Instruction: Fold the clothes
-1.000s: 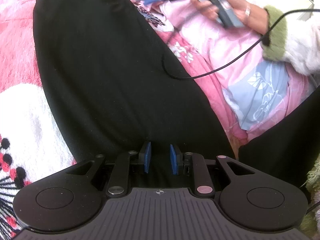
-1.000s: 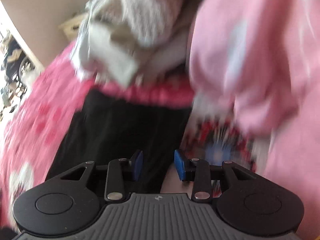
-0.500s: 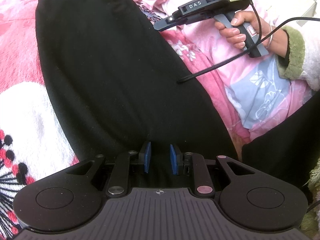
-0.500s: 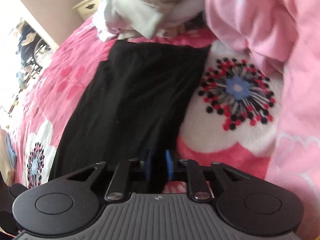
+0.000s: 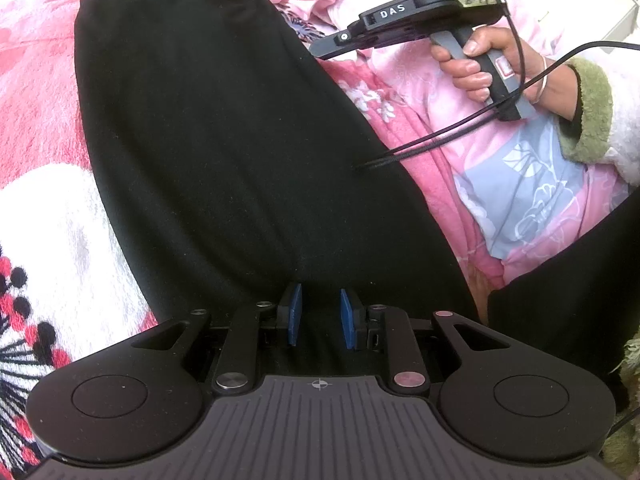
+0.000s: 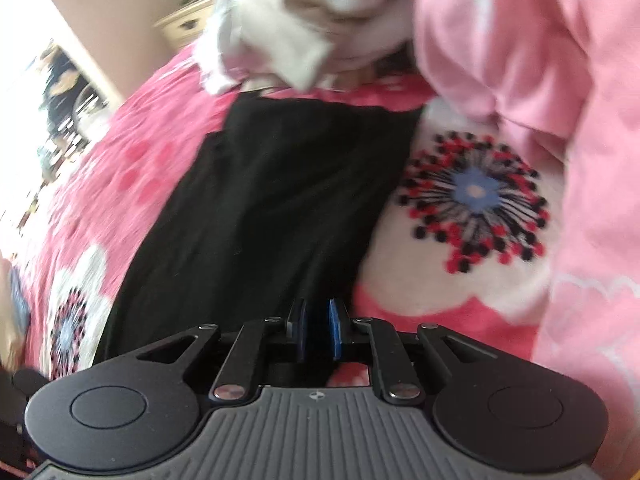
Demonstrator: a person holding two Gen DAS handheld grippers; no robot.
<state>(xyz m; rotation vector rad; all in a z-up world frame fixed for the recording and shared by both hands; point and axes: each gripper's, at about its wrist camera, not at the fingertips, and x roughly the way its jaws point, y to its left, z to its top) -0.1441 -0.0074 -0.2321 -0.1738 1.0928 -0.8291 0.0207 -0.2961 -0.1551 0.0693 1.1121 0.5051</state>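
A black garment [image 5: 220, 140] lies stretched along a pink flowered blanket [image 5: 36, 92]. My left gripper [image 5: 320, 316] is at its near end, blue pads close together with a bunch of the black cloth pinched between them. My right gripper [image 6: 318, 330] sits on the right edge of the garment [image 6: 280, 200], its pads nearly together with black cloth between them and its jaws opening slightly. In the left wrist view that right gripper [image 5: 324, 48] reaches in from the upper right, held by a hand [image 5: 480, 64], its tip at the garment's far right edge.
A pink quilt with a pale blue patch [image 5: 532, 184] lies bunched to the right. A heap of white and beige clothes [image 6: 288, 40] sits beyond the garment's far end. A black cable [image 5: 440, 140] trails over the cloth. More dark cloth [image 5: 560, 300] lies at the lower right.
My right gripper came down to the garment's right edge and its jaws narrowed onto the cloth. The left gripper has kept its place and its grip.
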